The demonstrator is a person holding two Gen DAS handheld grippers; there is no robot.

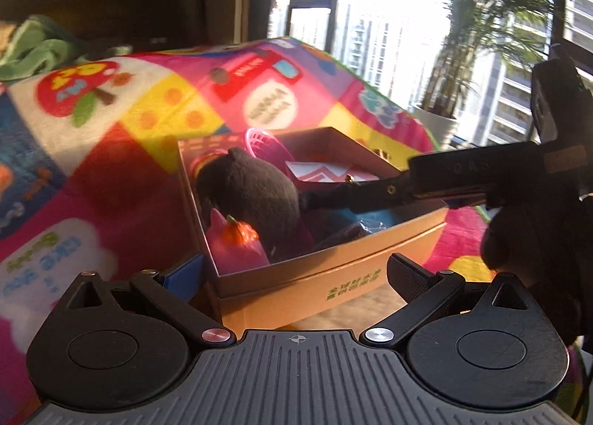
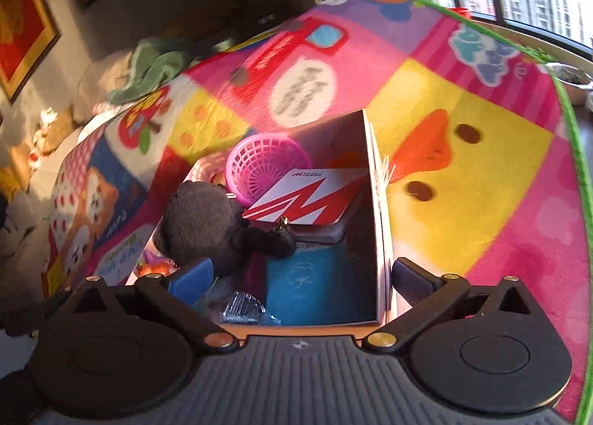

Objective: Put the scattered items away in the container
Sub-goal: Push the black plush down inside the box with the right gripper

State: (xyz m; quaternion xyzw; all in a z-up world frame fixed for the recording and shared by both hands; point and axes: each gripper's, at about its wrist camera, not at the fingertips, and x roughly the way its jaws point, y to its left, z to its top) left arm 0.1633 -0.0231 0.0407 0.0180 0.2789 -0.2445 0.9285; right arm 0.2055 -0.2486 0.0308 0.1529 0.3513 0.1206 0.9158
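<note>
While low sun falls across a bright patchwork play mat (image 2: 463,173), a cardboard box (image 1: 333,276) sits on it, away from the mat's green-trimmed edge, already packed with toys. A black plush toy (image 1: 255,195) lies against the box's left wall, above an orange piece (image 1: 237,234) on something pink. A pink plastic basket (image 2: 259,165) fills the far corner, and a red-and-white card (image 2: 307,198) leans beside it over a blue pack (image 2: 315,280) and a crinkled clear wrapper (image 2: 241,304).

The right gripper (image 2: 302,278) hangs over the box's near end, fingers spread wide with nothing between them (one finger inside the box, the other outside its right wall). Seen from the left wrist, its dark arm reaches in from the right towards the plush. The left gripper (image 1: 300,274) stands wide too, empty, at the box's near corner. A green cloth (image 1: 40,46) lies bunched beyond the mat's far left edge.
</note>
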